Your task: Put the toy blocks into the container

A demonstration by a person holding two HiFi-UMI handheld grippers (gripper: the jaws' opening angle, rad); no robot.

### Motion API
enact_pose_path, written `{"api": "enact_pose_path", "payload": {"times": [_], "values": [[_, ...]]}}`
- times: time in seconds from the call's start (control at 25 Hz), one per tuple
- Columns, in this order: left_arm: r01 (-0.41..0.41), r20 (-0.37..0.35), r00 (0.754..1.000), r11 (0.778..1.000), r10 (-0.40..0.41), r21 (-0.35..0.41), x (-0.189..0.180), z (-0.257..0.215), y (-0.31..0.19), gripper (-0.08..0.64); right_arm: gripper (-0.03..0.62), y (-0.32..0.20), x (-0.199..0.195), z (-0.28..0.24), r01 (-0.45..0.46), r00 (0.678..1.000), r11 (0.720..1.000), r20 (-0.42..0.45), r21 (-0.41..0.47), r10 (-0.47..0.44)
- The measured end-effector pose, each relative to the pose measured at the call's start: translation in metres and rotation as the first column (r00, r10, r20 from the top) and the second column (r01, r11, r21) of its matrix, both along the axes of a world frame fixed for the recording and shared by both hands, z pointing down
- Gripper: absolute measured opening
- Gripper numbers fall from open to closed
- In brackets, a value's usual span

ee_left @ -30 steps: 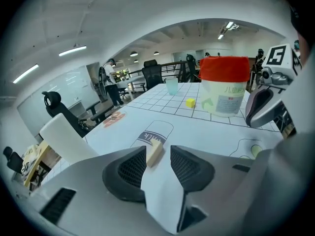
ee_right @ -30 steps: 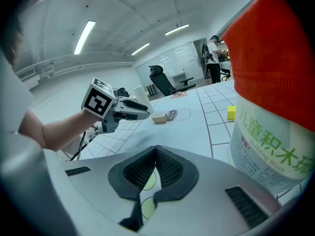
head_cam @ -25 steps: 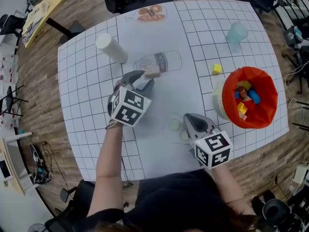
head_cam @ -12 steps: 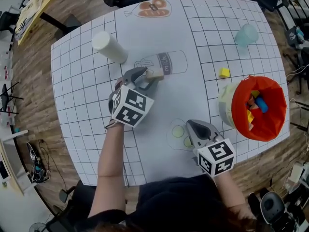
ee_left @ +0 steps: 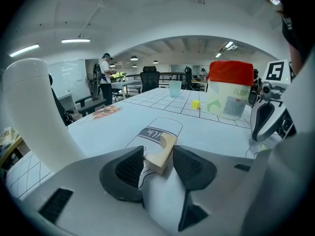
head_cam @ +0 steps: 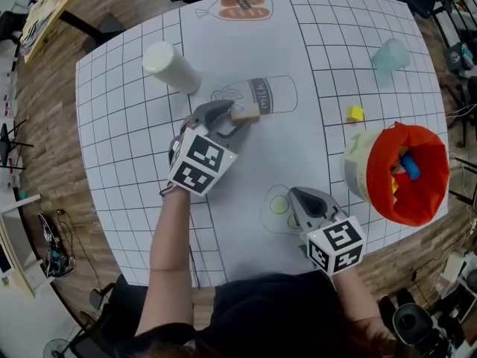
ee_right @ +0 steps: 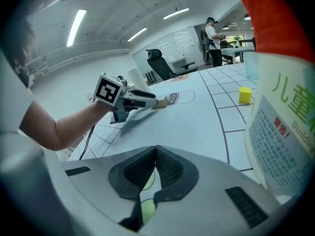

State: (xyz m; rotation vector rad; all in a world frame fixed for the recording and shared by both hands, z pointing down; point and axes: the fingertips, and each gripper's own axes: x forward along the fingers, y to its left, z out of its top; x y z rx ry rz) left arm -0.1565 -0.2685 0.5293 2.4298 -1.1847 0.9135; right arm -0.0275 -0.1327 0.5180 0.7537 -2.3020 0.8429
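Down toward the table (head_cam: 134, 162) the left tool (head_cam: 237, 116) has dipped, its jaws just now spreading either side of the wooden block (head_cam: 247, 112) on the milk drawing. No pinch yet, so that block looks like the next pickup. The container (head_cam: 376, 170) sits far right. The right tool (head_cam: 298, 196) is pressed together, empty. A yellow block (head_cam: 355, 114) waits too.

The drawn bottle (head_cam: 257, 95) reads "milk"; the container (ee_right: 281, 132) label begins "Build".

Far ahead of the left jaws lies an open office: a black office chair (ee_left: 150, 77) stands under long ceiling strip lights (ee_left: 78, 41), with a whiteboard (ee_left: 69, 77) further left. Beneath both pairs of jaws, a white gridded table (head_cam: 127, 170) stands on a brown wooden floor (head_cam: 45, 125).
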Motion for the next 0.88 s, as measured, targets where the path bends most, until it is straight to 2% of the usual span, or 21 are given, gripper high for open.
{"api": "enact_pose_path", "payload": {"times": [0.4,0.64,0.88], "values": [[-0.053,0.019,0.998,0.997,0.052,0.049,-0.001,0.001,0.003,0.189,0.015,0.009,-0.006,-0.005,-0.005,1.0,1.0,-0.018,0.005,0.005],[-0.062,0.058,0.997,0.996,0.058,0.07,-0.002,0.001,0.01,0.184,0.015,0.026,-0.009,-0.013,-0.014,0.999,1.0,-0.028,0.02,0.015],[-0.055,0.055,0.997,0.993,0.05,0.102,-0.001,-0.014,0.023,0.183,0.015,0.04,-0.01,-0.027,-0.043,0.999,0.998,-0.026,0.054,0.045]]}}
